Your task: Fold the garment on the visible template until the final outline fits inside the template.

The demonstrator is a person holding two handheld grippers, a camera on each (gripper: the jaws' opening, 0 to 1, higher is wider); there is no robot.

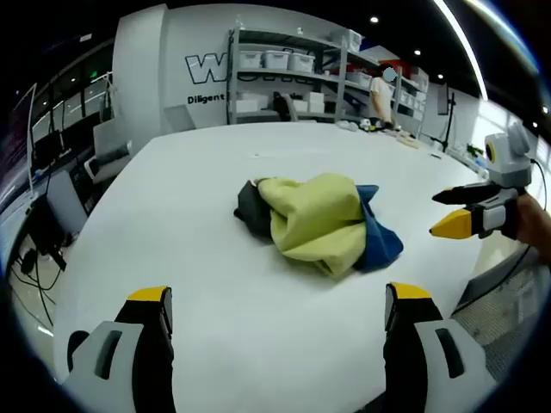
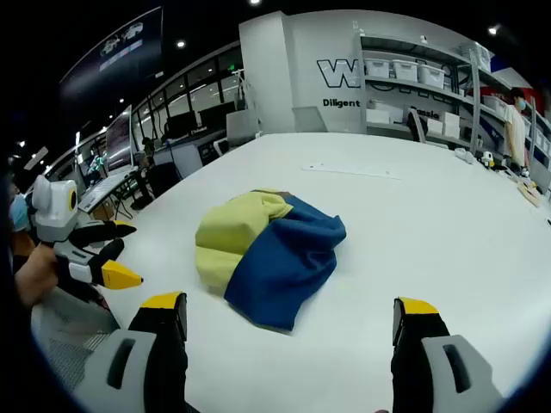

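Garment (image 1: 318, 222), crumpled in a yellow, blue and dark heap, is lying near the middle of the white table (image 1: 215, 310) in the left gripper view. The left gripper (image 1: 277, 314) is hovering short of the heap, jaws spread wide and holding nothing. The right gripper (image 1: 461, 211) is entering from the right edge, its yellow-tipped jaws apart and empty, clear of the cloth. Shelves (image 1: 293, 73) with bins are standing against the far wall, and a person (image 1: 379, 90) is standing beside them.

In the right gripper view, the garment (image 2: 271, 249) is showing its blue side nearest the camera, yellow behind, bunched and not spread flat on the table (image 2: 430, 224). The right gripper (image 2: 288, 318) is waiting before it with jaws wide and nothing between them. The left gripper (image 2: 108, 254) is appearing at the left edge, jaws parted, empty, well apart from the cloth. No template outline can be made out on the tabletop in either view. By this evidence folding is not yet begun: spreading, folding and fitting all appear to be remaining.
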